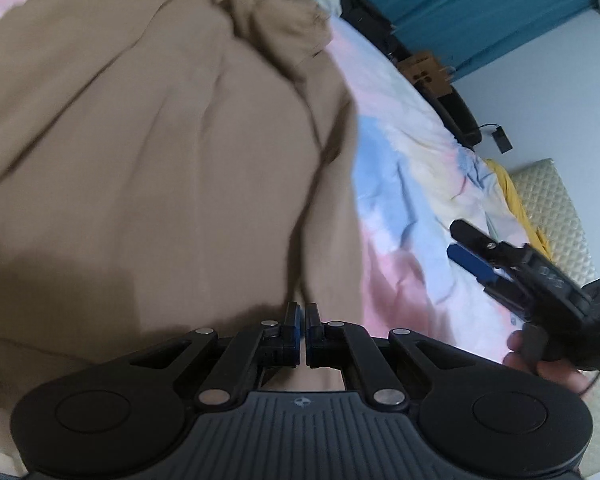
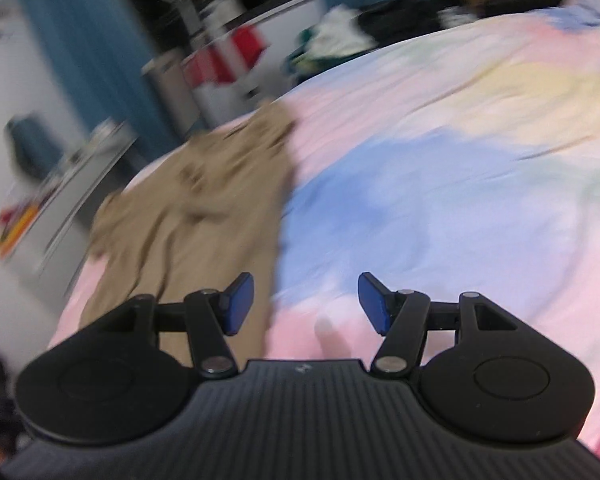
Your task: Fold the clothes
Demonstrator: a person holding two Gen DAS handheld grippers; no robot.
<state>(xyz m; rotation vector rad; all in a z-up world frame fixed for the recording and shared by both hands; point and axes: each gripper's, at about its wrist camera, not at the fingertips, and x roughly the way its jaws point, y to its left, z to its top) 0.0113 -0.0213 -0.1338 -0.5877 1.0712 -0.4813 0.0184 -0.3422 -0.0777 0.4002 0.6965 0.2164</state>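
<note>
One tan garment (image 1: pixel 160 152) lies spread on a pastel sheet (image 1: pixel 412 184); its edges run out of frame, and its far end is bunched. The left gripper (image 1: pixel 302 316) sits over the garment's near edge, fingers pressed almost together; whether cloth is caught between them is unclear. The right gripper (image 2: pixel 306 304), fingers spread wide, hovers over bare sheet just right of the garment. The right view is blurred.
</note>
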